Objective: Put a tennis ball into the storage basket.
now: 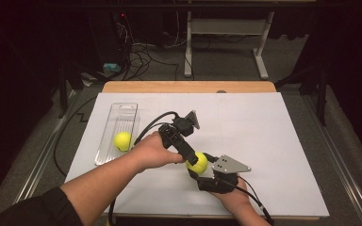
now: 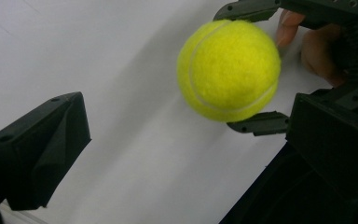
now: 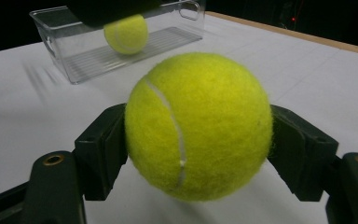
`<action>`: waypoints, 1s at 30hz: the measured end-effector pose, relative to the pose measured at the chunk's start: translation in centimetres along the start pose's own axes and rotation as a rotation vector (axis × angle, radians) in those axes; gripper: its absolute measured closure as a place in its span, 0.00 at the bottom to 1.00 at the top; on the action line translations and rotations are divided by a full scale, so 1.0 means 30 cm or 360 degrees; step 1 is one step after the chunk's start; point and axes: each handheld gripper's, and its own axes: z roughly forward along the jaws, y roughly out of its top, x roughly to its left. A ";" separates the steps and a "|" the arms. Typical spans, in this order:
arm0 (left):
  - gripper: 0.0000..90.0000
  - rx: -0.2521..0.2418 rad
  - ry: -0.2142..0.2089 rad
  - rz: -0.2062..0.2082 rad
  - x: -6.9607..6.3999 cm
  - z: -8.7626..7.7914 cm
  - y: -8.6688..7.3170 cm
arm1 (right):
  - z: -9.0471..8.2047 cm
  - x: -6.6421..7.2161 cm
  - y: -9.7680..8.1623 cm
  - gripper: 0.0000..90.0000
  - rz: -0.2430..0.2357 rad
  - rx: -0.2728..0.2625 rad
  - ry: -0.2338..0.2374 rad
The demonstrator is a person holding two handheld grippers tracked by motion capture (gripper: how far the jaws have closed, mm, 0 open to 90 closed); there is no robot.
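1. Yellow felt with a white seam: the tennis ball [image 3: 198, 126] sits clamped between the two black jaws of the right gripper [image 1: 199, 165], pads pressing its left and right flanks. In the high view this ball [image 1: 197, 163] is near the front edge of the table, slightly right of centre, and in the left gripper view it [image 2: 229, 70] shows its shadow on the sheet below.
2. The right hand [image 1: 233, 195] comes in from the near edge and carries that gripper, whose grey three-cornered plate [image 1: 231, 165] lies on top.
3. The left gripper [image 1: 193, 158] reaches in from the left, its tip just beside the ball. In its own view the jaws stand wide apart with nothing between them; the ball lies ahead and off to the right.
4. The left hand [image 1: 154, 151] and bare forearm cross the near left part of the table.
5. The white sheet [image 1: 273, 141] covers most of the table; a wooden edge [image 1: 188, 86] shows along the far side.
6. Farther off on the left stands a clear plastic tray [image 1: 107, 139], its long side running near to far.
7. A second tennis ball [image 1: 122, 141] rests inside the near half of the tray.
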 end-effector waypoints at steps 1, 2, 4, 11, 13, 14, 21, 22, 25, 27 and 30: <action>0.01 0.0002 -0.0004 0.0007 -0.003 0.005 0.002 | 0.003 0.002 0.002 0.29 -0.0008 -0.0008 0.0012; 0.01 0.0010 -0.0007 0.0012 -0.005 0.009 0.004 | 0.003 0.005 0.004 0.29 -0.0004 -0.0002 0.0027; 0.01 0.0021 -0.0017 0.0016 -0.011 0.018 0.007 | 0.009 0.012 0.007 0.29 -0.0002 -0.0026 0.0023; 0.01 0.0055 -0.0030 0.0016 -0.018 0.047 0.016 | 0.008 0.027 0.019 0.29 -0.0015 -0.0043 0.0042; 0.01 0.0075 -0.0036 0.0024 -0.019 0.056 0.018 | 0.006 0.032 0.023 0.29 -0.0009 -0.0061 0.0047; 0.01 0.0073 -0.0046 0.0021 -0.021 0.064 0.018 | 0.006 0.033 0.026 0.29 -0.0021 -0.0069 0.0050; 0.09 0.0113 -0.0101 0.0028 -0.026 0.091 0.021 | 0.002 0.044 0.034 0.29 -0.0026 -0.0084 0.0059; 0.13 0.0108 -0.0112 0.0027 -0.026 0.091 0.020 | 0.002 0.044 0.034 0.29 -0.0029 -0.0092 0.0062; 0.25 0.0112 -0.0157 0.0040 -0.027 0.090 0.020 | -0.003 0.041 0.036 0.29 -0.0032 -0.0088 0.0057; 0.28 0.0103 -0.0152 0.0038 -0.030 0.089 0.020 | -0.002 0.039 0.035 0.29 -0.0025 -0.0097 0.0050; 0.29 0.0111 -0.0131 0.0043 -0.034 0.086 0.021 | -0.003 0.038 0.036 0.29 -0.0032 -0.0096 0.0048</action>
